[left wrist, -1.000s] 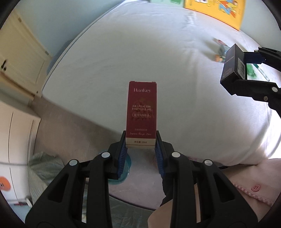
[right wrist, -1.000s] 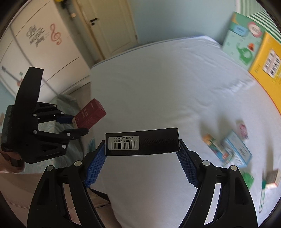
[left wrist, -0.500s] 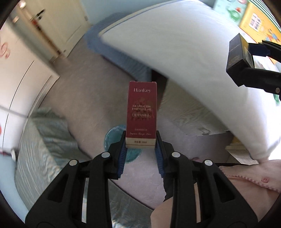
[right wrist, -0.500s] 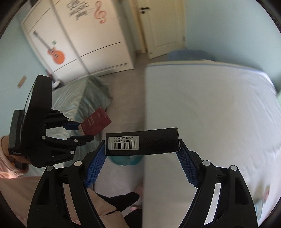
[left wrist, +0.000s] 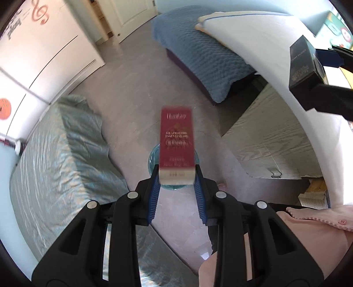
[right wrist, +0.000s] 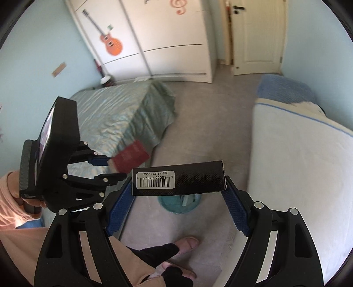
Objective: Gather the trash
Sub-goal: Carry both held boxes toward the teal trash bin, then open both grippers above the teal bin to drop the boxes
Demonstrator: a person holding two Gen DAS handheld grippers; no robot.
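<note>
Left hand-held gripper (left wrist: 177, 176) grasps a red box (left wrist: 176, 143); right hand-held gripper (right wrist: 179, 194) clamps a black box (right wrist: 179, 178), both above a teal bin (right wrist: 178, 204).

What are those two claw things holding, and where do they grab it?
Left gripper pinches the red box at its bottom end; right gripper clamps the black box by both ends.

A bedroom in a home. A bed (right wrist: 123, 114) with a shiny green cover stands on the left, and a white mattress (right wrist: 304, 167) with a blue quilt (left wrist: 205, 55) at its far end on the right. At the far wall, a white wardrobe (right wrist: 167, 37) bears guitar (right wrist: 111, 44) and treble-clef (right wrist: 179, 6) stickers, beside a white door (right wrist: 258, 33). The floor (right wrist: 211, 114) is grey, and a small teal bin (right wrist: 176, 204) stands on it.
</note>
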